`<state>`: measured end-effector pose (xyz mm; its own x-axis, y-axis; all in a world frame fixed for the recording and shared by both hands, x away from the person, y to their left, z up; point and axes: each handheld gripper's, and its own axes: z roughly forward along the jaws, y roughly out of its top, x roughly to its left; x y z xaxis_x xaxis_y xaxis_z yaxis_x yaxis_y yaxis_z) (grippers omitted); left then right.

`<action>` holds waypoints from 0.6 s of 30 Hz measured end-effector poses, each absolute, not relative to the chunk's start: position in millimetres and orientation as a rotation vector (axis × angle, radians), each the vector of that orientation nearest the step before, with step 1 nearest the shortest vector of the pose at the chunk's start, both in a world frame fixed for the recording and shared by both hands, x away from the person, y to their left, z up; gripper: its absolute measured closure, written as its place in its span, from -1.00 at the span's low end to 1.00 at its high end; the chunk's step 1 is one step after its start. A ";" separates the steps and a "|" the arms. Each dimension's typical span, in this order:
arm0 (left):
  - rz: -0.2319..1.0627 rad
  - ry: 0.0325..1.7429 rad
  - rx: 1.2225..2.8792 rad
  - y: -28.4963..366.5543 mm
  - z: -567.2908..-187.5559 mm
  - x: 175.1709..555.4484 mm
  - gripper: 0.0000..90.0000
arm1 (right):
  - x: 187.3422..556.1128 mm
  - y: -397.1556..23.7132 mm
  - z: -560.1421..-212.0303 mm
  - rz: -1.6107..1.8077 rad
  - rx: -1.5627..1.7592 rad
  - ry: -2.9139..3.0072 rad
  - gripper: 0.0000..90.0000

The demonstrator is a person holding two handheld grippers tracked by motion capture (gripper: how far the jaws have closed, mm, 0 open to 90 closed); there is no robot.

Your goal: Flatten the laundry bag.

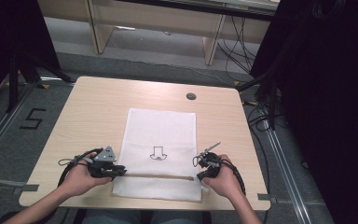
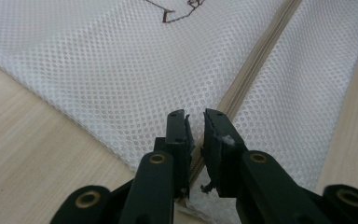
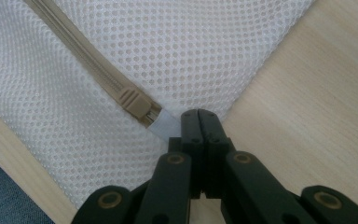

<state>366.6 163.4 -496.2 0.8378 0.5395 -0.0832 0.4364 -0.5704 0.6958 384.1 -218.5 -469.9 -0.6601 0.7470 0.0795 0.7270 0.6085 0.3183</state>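
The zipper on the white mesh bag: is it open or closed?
Closed, as far as visible: the zipper teeth run joined, with the slider at the end of the mesh bag.

Floor: grey, a black "5" mark (image 1: 31, 119) left of the table
Table (image 1: 98, 100): light wood, round grommet (image 1: 191, 96) near its far edge
Beyond: pale wooden furniture (image 1: 158, 21)
Sides: dark curtains (image 1: 326, 93), loose cables (image 1: 235, 44)

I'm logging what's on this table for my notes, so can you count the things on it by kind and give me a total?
White mesh bag, with a beige zipper across its near end: 1
Handheld grippers, left gripper and right gripper, at the two ends of the zipper: 2
Round dark cap set in the table near its far edge: 1
Total: 4
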 end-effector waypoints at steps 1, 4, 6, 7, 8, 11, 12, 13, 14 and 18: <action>0.180 0.690 2.277 164.5 -496.4 367.9 0.75 | 384.3 -218.7 -470.5 0.508 1.267 2.763 1.00; 0.144 0.730 2.270 164.6 -500.6 368.9 0.75 | 384.0 -217.4 -472.0 0.513 1.271 2.768 1.00; 0.123 0.749 2.281 165.1 -501.9 369.2 0.74 | 383.9 -215.7 -472.4 0.513 1.258 2.771 1.00; 0.129 0.745 2.294 165.6 -501.7 369.7 0.74 | 383.7 -214.9 -472.7 0.516 1.253 2.776 1.00; 0.131 0.739 2.308 166.2 -501.1 370.0 0.75 | 383.9 -214.5 -473.3 0.517 1.245 2.778 1.00; 0.134 0.729 2.314 165.9 -500.0 368.2 0.74 | 383.0 -212.0 -474.9 0.512 1.245 2.785 1.00; 0.127 0.743 2.304 165.5 -500.3 367.0 0.74 | 382.1 -211.0 -474.6 0.512 1.244 2.788 1.00; 0.125 0.735 2.331 167.5 -499.1 366.8 0.74 | 381.8 -210.3 -474.6 0.504 1.236 2.794 1.00; 0.136 0.709 2.366 170.1 -497.5 367.3 0.74 | 381.5 -209.5 -474.9 0.513 1.217 2.799 1.00; 0.143 0.746 2.341 171.5 -497.6 365.3 0.74 | 379.4 -205.7 -475.1 0.530 1.219 2.813 1.00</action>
